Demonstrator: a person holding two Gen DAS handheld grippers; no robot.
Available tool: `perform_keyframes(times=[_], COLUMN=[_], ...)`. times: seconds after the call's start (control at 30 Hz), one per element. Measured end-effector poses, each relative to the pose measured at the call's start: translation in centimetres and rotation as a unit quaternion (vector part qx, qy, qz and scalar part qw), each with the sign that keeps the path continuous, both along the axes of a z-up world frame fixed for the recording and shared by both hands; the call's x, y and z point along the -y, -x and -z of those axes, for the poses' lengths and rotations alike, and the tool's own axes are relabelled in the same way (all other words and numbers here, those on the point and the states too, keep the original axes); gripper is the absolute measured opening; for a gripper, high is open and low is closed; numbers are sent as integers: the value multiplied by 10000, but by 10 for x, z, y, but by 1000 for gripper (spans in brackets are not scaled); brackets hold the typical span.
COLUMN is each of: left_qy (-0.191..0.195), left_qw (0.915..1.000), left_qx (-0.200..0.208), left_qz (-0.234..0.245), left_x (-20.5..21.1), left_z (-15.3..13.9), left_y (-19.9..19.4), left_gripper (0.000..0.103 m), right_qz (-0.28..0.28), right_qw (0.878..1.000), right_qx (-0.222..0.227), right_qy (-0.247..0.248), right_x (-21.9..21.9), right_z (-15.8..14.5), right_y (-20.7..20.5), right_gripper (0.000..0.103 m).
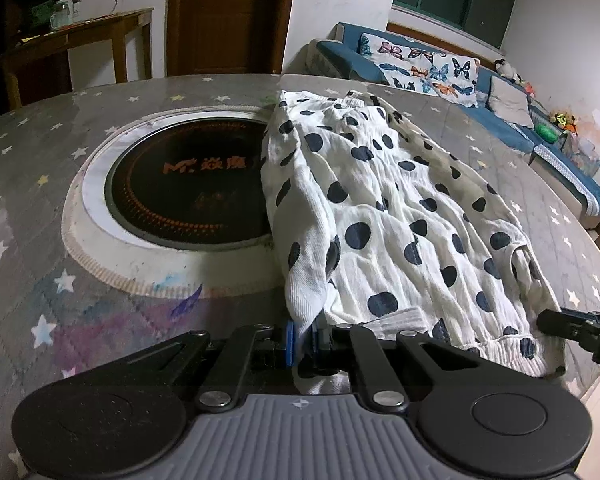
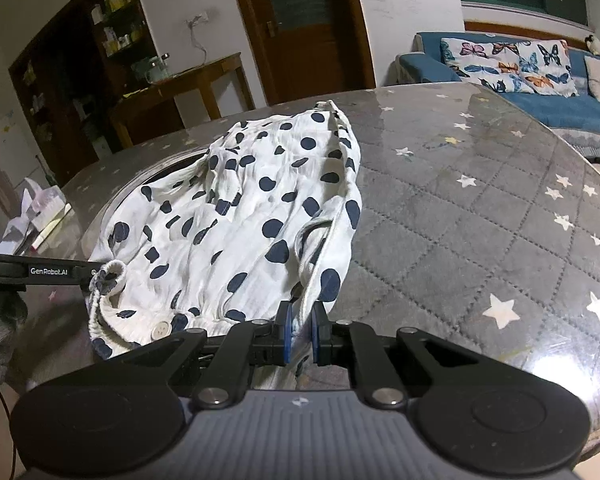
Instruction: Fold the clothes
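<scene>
A white garment with dark blue polka dots lies spread and wrinkled on the round table, its left edge over the table's black inset burner. My left gripper is shut on the garment's near left corner, with cloth pinched between its blue pads. In the right wrist view the same garment stretches away from me, and my right gripper is shut on its near right edge. The left gripper's black finger reaches in at the garment's ribbed corner on the left.
The table has a grey quilted cover with stars under a glossy sheet. A tissue box sits at its far left edge. A blue sofa with butterfly cushions stands behind, and a wooden side table and door are at the back.
</scene>
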State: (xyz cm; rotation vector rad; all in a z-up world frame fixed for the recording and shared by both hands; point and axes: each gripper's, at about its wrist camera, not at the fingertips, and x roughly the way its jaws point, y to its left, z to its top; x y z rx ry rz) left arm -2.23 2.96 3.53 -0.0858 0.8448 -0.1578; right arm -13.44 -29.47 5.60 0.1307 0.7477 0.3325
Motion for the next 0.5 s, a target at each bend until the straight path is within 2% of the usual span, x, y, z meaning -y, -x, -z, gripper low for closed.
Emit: perform_keyframes(times=[0.3,0.5], left_qy=[-102,-169], left_qw=[9999,9998], left_qx=[-77,-58], left_qz=[25,101], left_x=[-10,-15], left_z=[5,-4], left_y=[16,17], left_gripper=[9,15], right_qz=[-347,-550], right_qw=[9991,9977], right_qx=[-107,-217], right_qy=[221,321], right_x=[-10,-8], right_z=[-1,-4], right_y=[14,17], right_gripper=[9,18])
